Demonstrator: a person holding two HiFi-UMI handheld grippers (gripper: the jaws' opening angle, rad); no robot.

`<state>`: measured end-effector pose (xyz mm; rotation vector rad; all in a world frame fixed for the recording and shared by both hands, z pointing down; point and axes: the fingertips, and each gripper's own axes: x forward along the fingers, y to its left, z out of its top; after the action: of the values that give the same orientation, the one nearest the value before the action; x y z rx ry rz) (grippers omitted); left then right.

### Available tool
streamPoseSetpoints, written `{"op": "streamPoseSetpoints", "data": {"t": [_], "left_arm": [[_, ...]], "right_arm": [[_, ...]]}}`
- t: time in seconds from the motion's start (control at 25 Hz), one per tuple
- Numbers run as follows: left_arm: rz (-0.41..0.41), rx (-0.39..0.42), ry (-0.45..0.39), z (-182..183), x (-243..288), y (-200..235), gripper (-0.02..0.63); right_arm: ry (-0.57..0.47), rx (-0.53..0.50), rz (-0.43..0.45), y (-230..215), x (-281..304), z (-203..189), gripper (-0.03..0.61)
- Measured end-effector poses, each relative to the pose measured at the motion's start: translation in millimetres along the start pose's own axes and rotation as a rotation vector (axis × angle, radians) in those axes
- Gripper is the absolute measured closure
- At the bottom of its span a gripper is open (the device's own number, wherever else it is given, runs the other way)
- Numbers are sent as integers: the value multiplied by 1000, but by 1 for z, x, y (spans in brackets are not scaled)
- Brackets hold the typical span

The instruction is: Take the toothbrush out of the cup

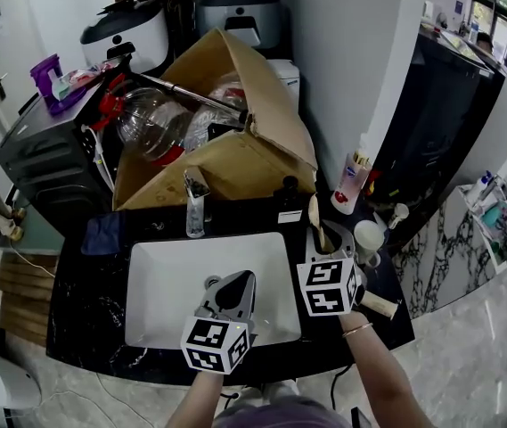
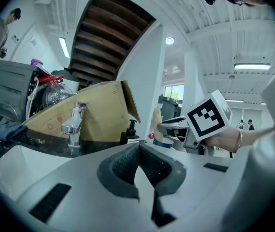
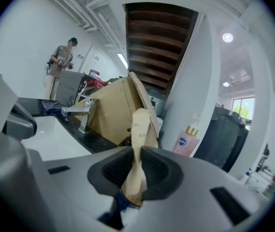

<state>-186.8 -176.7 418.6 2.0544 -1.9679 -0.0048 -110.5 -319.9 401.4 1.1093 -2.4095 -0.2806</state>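
1. The right tool (image 3: 135, 178) pinches the pale handle of the toothbrush (image 3: 138, 134) between its pads; the handle stands nearly upright and its upper end rises above the jaws in the middle of the right gripper view.
2. Just under that grip, at the bottom of the frame, a bit of blue and white shows; in the left gripper view the same spot reads as the cup (image 2: 163, 141), right of centre, with the toothbrush rising from it; so I judge the lower end is not yet out of the cup.
3. The left tool (image 2: 144, 175) has its jaws pressed together on nothing; in the head view it hangs low in the middle of the frame, over the white sink (image 1: 155, 275).
4. Outward: the dark tabletop (image 1: 102, 301) rings the sink; a faucet (image 1: 195, 205) stands behind it, and a cardboard box (image 1: 226, 163) fills the upper middle.
5. Progress, as a judgement: reaching and gripping are done; lifting the toothbrush clear of the cup is left.
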Motion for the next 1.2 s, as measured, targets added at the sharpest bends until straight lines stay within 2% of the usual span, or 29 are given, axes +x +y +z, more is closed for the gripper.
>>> {"op": "streamPoseSetpoints", "data": {"t": [0.16,0.44,0.68,0.92,1.2], "left_arm": [[-33,7,-5,3,0,-8,614],[-100,15,-12,3,-5,-22,614],[-175,23,-13,5,-9,-40,614],[-293,43,5,0,-12,-72,614],[-440,52,71,-29,-18,-118,614]], "right_arm": [[-99,18,-44,-7,-23,19,534],[-321,-12,-160,-20,-93,73,540],[-418,26,-254,-40,-163,97,541],[-412,64,-377,-55,-225,89,541],[-264,76,-510,-64,-272,27,541]]}}
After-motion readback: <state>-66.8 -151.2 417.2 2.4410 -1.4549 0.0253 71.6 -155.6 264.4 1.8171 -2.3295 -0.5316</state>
